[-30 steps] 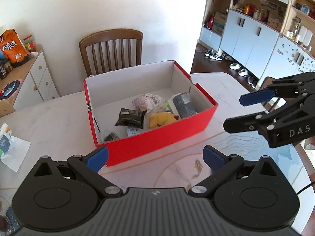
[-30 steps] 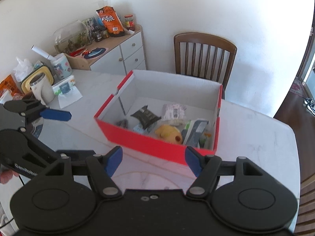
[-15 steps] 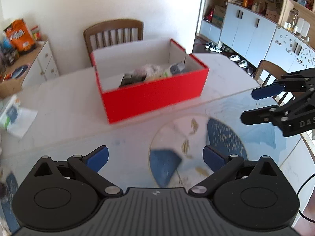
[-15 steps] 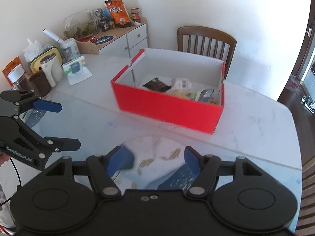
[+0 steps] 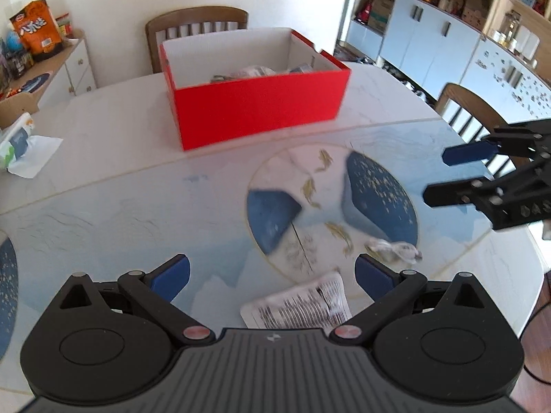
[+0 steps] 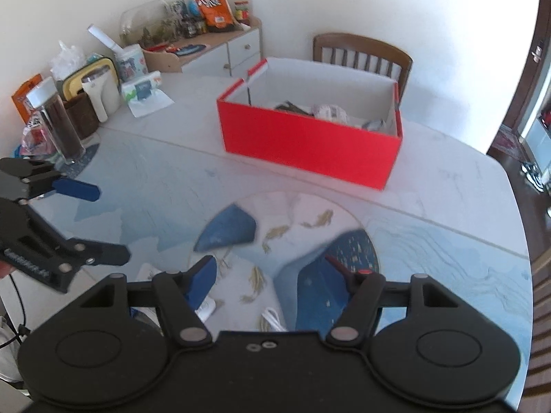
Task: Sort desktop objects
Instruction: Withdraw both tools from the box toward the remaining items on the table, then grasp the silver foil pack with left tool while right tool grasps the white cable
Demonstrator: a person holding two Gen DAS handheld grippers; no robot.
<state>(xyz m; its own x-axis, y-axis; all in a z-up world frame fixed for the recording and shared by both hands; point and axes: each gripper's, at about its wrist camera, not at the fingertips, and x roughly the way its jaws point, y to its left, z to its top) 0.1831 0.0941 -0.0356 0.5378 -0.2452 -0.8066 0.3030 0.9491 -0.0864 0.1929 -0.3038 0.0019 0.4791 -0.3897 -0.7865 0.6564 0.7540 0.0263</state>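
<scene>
Loose packets remain on the table (image 5: 103,158): a printed packet (image 5: 303,304) lies just before the empty, spread left gripper (image 5: 272,273), which is best lowered squarely over it. The red box (image 5: 258,106) stands well beyond. The right gripper (image 6: 282,275) is spread too.

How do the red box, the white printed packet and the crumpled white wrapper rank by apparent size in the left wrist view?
1. red box, clearly largest.
2. white printed packet, though it is partly hidden and nearest the camera.
3. crumpled white wrapper, smallest.
</scene>
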